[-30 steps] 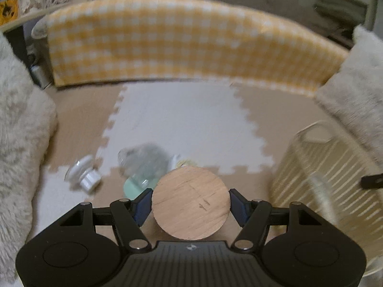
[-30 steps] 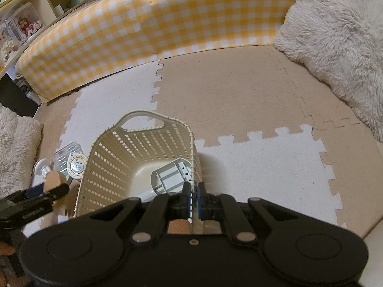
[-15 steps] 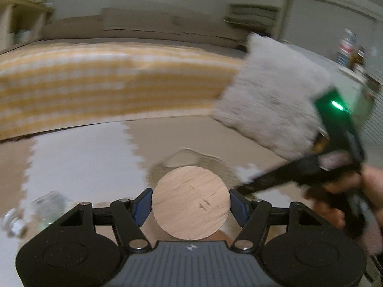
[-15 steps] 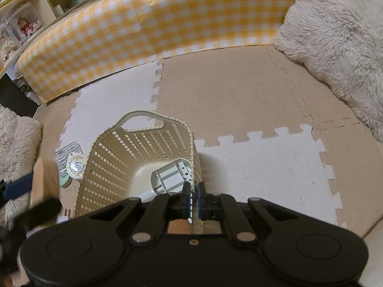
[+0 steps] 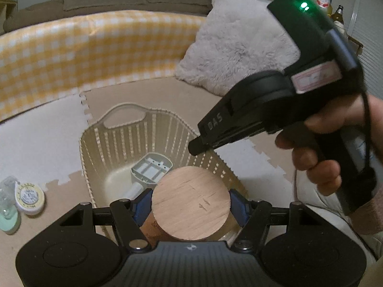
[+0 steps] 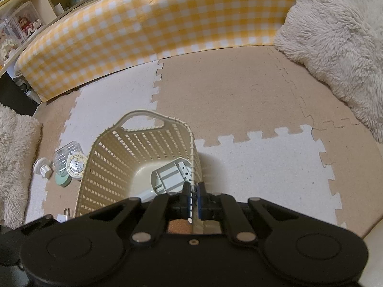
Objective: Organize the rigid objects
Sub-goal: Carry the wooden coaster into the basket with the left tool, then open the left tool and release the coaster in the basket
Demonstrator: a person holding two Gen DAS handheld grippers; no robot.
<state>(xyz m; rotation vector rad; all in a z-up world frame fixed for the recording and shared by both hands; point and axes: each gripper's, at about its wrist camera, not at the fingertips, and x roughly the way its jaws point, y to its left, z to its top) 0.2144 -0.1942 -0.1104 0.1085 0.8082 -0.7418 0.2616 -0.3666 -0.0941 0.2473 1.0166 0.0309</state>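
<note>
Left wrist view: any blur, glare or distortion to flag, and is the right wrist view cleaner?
Left wrist view: dim, slightly soft; wooden block readable, green indicator light blooms, fisheye bends the basket. Right wrist view: brighter, sharp, curved gingham cushion.

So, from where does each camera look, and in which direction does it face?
Left wrist: sits on the left hand-held gripper, looks down into the basket; it is shut on a wooden disc. The right hand shows with its device.
Right wrist: sits on the right hand-held gripper, clamped on the basket rim, facing the checked cushion.
Shared: basket, grey plastic part, round tape measure, foam mats.
</note>
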